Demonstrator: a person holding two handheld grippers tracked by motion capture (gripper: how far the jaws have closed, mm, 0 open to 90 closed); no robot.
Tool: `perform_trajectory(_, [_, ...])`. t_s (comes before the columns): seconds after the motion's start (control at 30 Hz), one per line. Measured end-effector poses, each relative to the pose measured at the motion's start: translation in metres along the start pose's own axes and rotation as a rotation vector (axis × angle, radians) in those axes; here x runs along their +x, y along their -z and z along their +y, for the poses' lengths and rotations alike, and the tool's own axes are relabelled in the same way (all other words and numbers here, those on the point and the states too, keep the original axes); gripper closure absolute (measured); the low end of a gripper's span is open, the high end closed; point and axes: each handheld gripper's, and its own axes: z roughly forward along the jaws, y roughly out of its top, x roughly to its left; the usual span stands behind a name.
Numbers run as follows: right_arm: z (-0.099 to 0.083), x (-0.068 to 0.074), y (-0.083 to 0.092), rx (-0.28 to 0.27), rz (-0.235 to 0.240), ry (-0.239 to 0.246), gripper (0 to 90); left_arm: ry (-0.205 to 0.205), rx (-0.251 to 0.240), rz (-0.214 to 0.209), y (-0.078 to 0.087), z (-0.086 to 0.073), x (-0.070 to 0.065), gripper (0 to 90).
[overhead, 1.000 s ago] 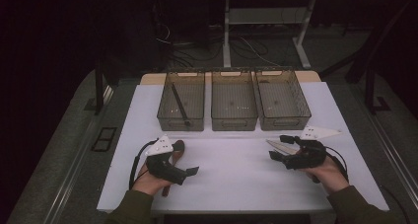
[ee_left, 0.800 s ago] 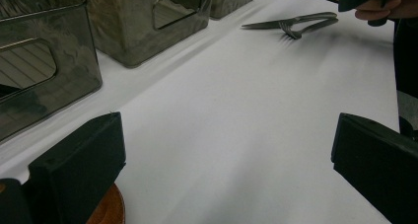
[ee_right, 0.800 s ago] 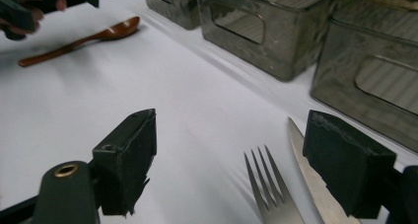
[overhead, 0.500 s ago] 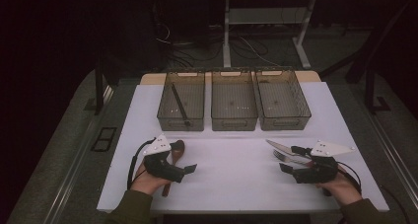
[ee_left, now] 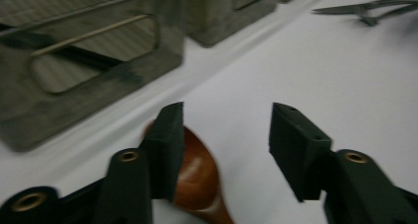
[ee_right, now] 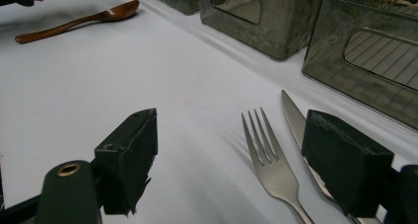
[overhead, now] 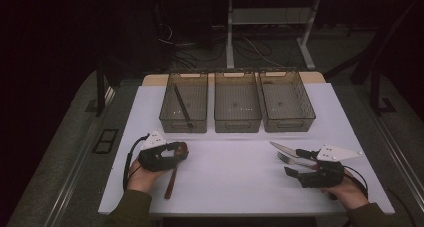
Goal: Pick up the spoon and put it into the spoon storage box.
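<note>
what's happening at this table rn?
A person holds a pair of tongs in each hand at a white table, both open and gripping nothing. The left tongs sit over the bowl of a wooden spoon; the right tongs hover at a fork and knife. Three bins stand behind; the left one holds a dark stick-like utensil.

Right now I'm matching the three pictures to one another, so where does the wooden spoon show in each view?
High view: wooden spoon lies lower left on the white table, its bowl under the left gripper.
Left gripper view: its bowl sits bottom centre, beside the near jaw.
Right gripper view: it lies top left, far off.
Shared landmark: the row of grey bins.
</note>
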Motion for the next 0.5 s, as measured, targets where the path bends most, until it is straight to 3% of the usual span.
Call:
perform_trajectory(0.2, [-0.001,-0.001,-0.001,0.019,-0.01,-0.019,20.8,0.052,0.019,0.082,-0.001,0.005,0.012,75.6])
perform_trajectory(0.33, [-0.002,-0.001,-0.001,0.032,-0.017,-0.022,20.5,0.073,0.039,0.106,-0.005,0.01,0.021,88.4])
perform_trajectory(0.5, [-0.002,-0.001,-0.002,0.034,-0.017,-0.022,20.5,0.08,0.053,0.151,-0.018,0.013,0.029,88.8])
